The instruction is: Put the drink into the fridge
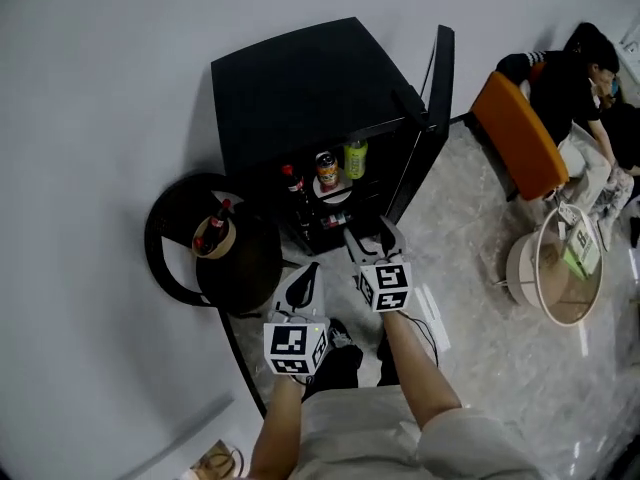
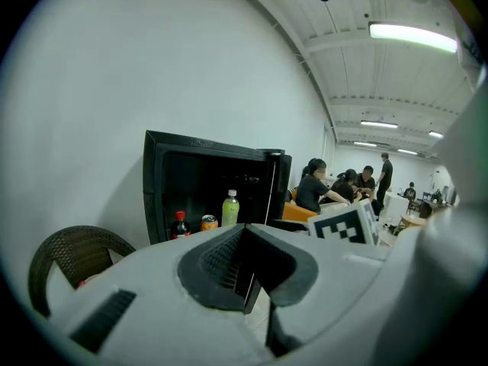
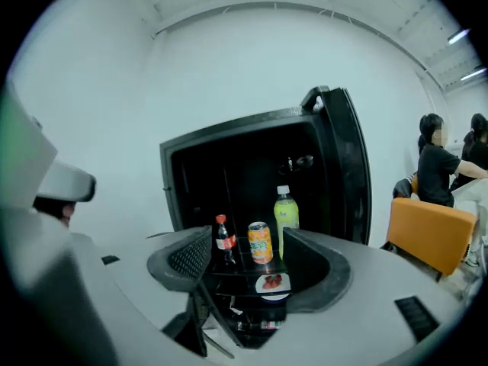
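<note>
Your left gripper [image 1: 303, 278] was nearest in the head view, held low in front of you with its jaws together on nothing. Your right gripper [image 1: 370, 236] was further ahead, jaws spread and empty, just short of the black fridge [image 1: 300, 78], whose door [image 1: 437, 98] stood open at the right. On the fridge shelf a cola bottle [image 1: 291, 178], an orange can [image 1: 326, 169] and a green bottle [image 1: 355, 158] stood upright in a row. Left of the fridge, a second red-capped bottle [image 1: 216, 223] sat in a tan bowl [image 1: 215, 246] on a round wicker chair [image 1: 165, 238]. Off to your right, a person in black [image 1: 560, 88] sat beside an orange chair [image 1: 515, 133]. In the left gripper view, the two jaws met at their tips with nothing between them, and the three drinks showed inside the fridge beyond, the wicker chair at the left. In the right gripper view, the jaws stood well apart, framing the shelf of drinks without touching any, and a small white dish [image 3: 272, 283] lay on the shelf below.
</note>
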A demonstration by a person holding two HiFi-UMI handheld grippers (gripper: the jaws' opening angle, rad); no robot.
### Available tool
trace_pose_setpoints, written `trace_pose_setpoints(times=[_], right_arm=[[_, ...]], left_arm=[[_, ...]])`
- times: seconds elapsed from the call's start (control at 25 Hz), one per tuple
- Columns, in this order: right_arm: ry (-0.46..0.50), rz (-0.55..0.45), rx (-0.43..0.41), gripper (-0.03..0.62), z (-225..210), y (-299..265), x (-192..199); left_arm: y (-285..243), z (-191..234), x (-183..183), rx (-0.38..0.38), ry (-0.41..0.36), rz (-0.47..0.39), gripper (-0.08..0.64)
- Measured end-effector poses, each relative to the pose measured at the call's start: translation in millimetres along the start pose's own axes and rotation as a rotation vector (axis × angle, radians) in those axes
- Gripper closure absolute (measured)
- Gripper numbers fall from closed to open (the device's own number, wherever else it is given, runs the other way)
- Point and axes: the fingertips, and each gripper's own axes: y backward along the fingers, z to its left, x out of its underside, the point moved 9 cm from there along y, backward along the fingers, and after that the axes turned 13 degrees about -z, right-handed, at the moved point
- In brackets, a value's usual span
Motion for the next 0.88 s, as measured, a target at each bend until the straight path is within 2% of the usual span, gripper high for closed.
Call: trace_pose_setpoints(times=[0.16,0.32,0.48,0.68,0.76,0.88], right_arm=[[-0.022,-0.014,-0.014,0.319,15,42,-32],[-0.052,-0.019,-0.006,0.356,17,78,-58],[-0.074,-0.043,-0.012,0.429,9,128,-83],[-0.088,-0.035,-0.034,0.544,-7,183,-88],[-0.111,-0.016,-0.07,0.58,-9,196,-87],[-0.121,0.038,-0.153,0.584,-7,208,-88]], left_arm=[[14,-19,-16,-0.086,0.004,-0.022,0.551],[34,-47,-26,-0.174,0.048,-0.051,0.551],[55,-88,-35,-0.198,0.0,-0.049,0.551],[84,-130,-36,-0.227,-0.041,-0.078,0.551],[94,-142,-36,-0.225,-0.048,-0.091,0.551],[105,-154,-32,-0.207,-0.036,-0.107,0.551]])
